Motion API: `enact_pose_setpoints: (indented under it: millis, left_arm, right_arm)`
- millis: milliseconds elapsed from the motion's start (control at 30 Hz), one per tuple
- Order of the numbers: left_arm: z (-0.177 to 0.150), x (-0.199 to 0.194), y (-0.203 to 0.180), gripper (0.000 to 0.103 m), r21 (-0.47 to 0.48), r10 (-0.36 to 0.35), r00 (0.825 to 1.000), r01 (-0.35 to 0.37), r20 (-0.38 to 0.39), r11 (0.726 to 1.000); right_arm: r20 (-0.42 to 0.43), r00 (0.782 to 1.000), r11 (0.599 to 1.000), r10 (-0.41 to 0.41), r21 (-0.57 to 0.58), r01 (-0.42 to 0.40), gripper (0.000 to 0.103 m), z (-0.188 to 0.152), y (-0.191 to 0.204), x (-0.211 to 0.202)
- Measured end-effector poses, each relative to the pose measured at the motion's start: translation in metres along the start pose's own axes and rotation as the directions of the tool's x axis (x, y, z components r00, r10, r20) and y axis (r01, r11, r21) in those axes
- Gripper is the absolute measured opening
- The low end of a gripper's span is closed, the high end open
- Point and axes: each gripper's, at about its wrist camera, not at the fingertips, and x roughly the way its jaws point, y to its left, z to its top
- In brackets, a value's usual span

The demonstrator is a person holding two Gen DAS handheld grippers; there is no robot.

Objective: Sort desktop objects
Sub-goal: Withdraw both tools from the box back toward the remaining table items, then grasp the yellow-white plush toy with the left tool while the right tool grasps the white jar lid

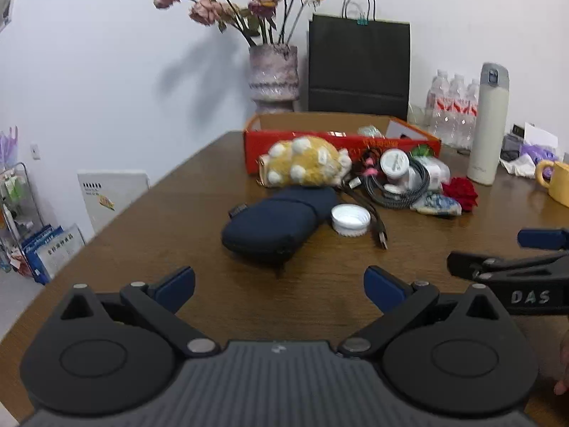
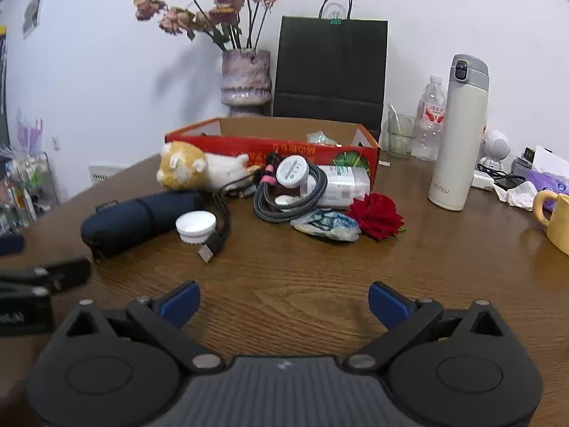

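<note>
A pile of small objects lies mid-table before a red cardboard box (image 1: 320,144) (image 2: 249,142): a yellow plush toy (image 1: 306,167) (image 2: 185,170), a navy pouch (image 1: 274,227) (image 2: 138,217), a white lid (image 1: 350,219) (image 2: 195,226), a coiled grey cable (image 1: 398,192) (image 2: 284,206) with a white bottle (image 2: 334,181), a red fabric rose (image 1: 460,192) (image 2: 377,215) and a blue-white packet (image 2: 327,226). My left gripper (image 1: 279,286) is open, just short of the pouch. My right gripper (image 2: 282,304) is open over bare wood, short of the pile.
A vase of dried flowers (image 1: 274,74) and a black paper bag (image 1: 359,67) stand at the back wall. A white thermos (image 2: 458,135), water bottles (image 1: 451,106), a yellow mug (image 2: 554,220) and tissues (image 2: 519,192) crowd the right side. The table's left edge (image 1: 117,213) drops to shelving.
</note>
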Motion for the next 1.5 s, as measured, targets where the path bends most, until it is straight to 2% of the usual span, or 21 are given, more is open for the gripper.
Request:
enact_pose_setpoints:
  millis: [433,533,767,967,1133,1300,1400,1500]
  left_arm:
    - [-0.008,0.002,-0.017,0.103,0.057,0.004,1.0,-0.003,-0.014,0.998]
    - [-0.008,0.003,-0.016,0.103,0.051,0.006,1.0,-0.005,-0.02,0.999]
    - [-0.007,0.006,-0.014,0.103,0.033,0.012,0.999,-0.011,-0.037,0.999]
    - [-0.005,0.007,-0.011,0.103,0.036,0.017,0.999,-0.015,-0.052,0.999]
    - [0.015,0.018,0.005,0.103,0.064,0.032,0.999,-0.03,-0.028,0.998]
    - [0.051,0.045,0.023,0.103,0.06,0.027,0.999,-0.026,-0.017,0.998]
    - [0.072,0.061,0.028,0.103,0.027,-0.037,0.999,0.037,-0.02,0.999]
    - [0.089,0.078,0.026,0.103,-0.002,-0.085,0.996,0.085,-0.03,0.996]
  right_arm:
    - [0.02,1.0,0.998,-0.009,0.061,0.008,0.103,-0.014,-0.024,-0.022]
    - [0.014,1.0,0.999,-0.01,0.046,0.009,0.103,-0.014,-0.021,-0.021]
    - [0.002,1.0,0.995,-0.017,0.094,0.017,0.103,-0.014,-0.029,-0.019]
    - [-0.009,1.0,0.999,-0.023,0.049,0.023,0.103,-0.013,-0.022,-0.016]
    - [-0.021,1.0,0.999,0.022,-0.024,-0.022,0.103,-0.002,-0.008,-0.008]
    - [0.004,0.999,0.995,0.054,-0.082,-0.054,0.1,0.029,0.004,0.009]
    - [0.015,0.999,0.995,0.041,-0.086,-0.039,0.097,0.047,0.002,0.026]
    - [0.012,0.999,0.996,0.042,-0.085,-0.04,0.09,0.064,-0.003,0.047]
